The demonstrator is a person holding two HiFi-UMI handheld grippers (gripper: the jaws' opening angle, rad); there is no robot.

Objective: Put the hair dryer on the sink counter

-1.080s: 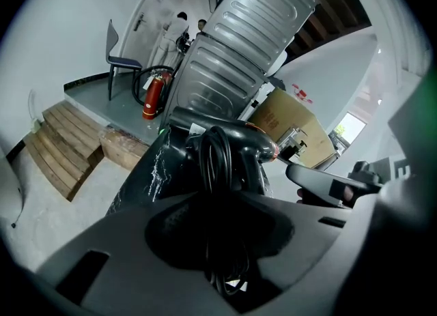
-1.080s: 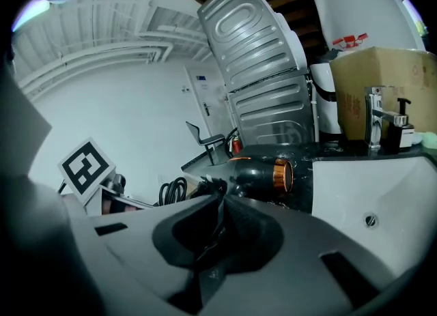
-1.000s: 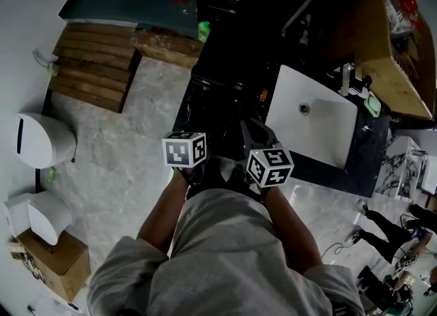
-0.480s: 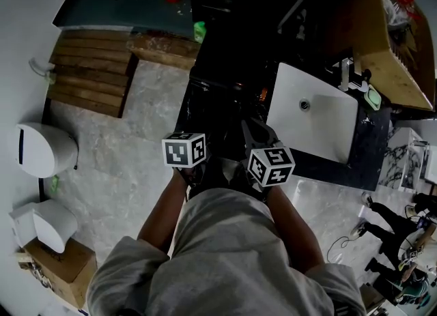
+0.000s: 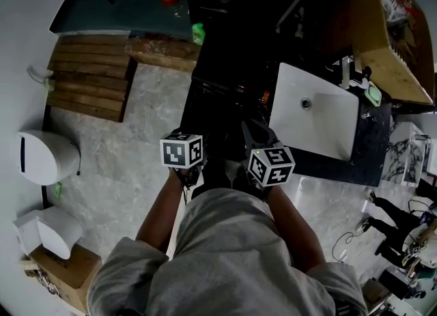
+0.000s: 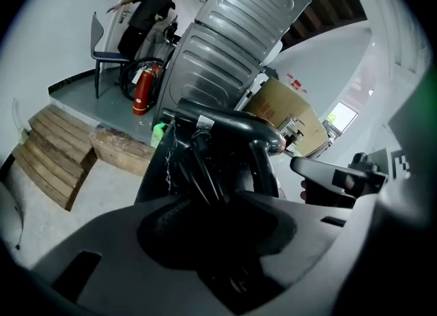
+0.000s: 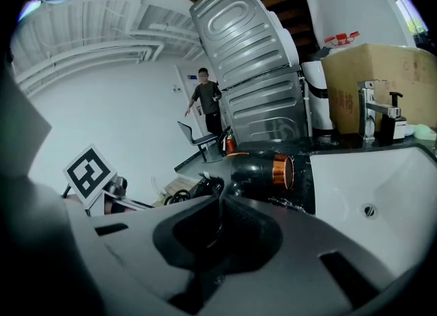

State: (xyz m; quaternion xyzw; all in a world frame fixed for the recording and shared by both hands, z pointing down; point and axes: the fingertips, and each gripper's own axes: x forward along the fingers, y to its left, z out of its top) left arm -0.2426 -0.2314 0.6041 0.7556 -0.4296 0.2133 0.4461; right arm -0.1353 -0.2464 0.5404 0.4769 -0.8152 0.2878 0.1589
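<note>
The black hair dryer with a copper ring lies on the dark sink counter, just left of the white sink. In the head view the hair dryer is only a dark shape with an orange glint. My right gripper is shut where the dryer's handle drops between its jaws. The left gripper is at the dryer's bent handle and cord bundle. Its jaws are opening, with the cord running between them and dark gaps either side. Both marker cubes sit at the counter's near edge.
A faucet and soap bottle stand behind the sink, next to a cardboard box. A ribbed metal appliance stands beyond the counter. Wooden steps, a red fire extinguisher, and a standing person are farther off.
The left gripper's cube has slipped slightly left and down. The right gripper and the hair dryer stay put.
</note>
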